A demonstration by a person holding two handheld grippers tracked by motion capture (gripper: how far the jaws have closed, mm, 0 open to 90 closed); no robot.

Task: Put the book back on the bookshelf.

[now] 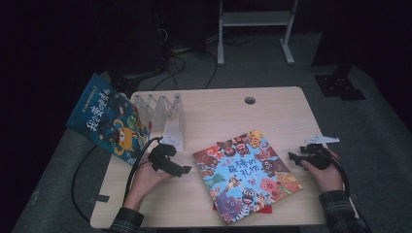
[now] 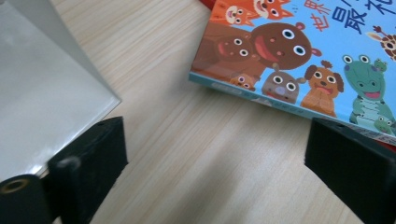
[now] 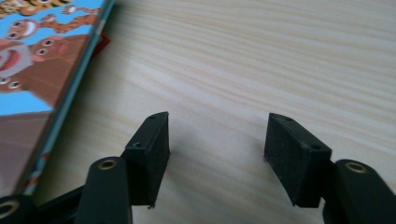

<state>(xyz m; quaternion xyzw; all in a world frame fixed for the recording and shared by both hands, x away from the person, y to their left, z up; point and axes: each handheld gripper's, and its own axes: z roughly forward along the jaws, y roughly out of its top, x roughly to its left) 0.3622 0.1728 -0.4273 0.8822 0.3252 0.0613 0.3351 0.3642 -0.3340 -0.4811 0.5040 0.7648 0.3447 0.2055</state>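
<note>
Between the two claws, on the pale wood-grain desk, lies a flat picture book with a light-blue cover crowded with cartoon animals, turned at a slant, with a red edge of something beneath it peeping out at its near corner. Just left of that book, the left claw rests low over the desk in the person's left hand, its two black jaws spread wide with nothing between them; in the left gripper view the book's spine corner sits ahead and to the right of the gap, close to the right jaw but not touching it, while a translucent white plastic divider stand rises right beside the left jaw. Seen from the high view, that folded stand is behind the left claw, and a second, dark-blue picture book with orange and yellow monsters leans over the desk's left edge beyond it. Off the light-blue book's right side, the right claw, held in the right hand, also has its jaws apart, at a moderate width, and empty over bare wood; in the right gripper view the book's edge runs to the left of the left jaw, near but apart.
</note>
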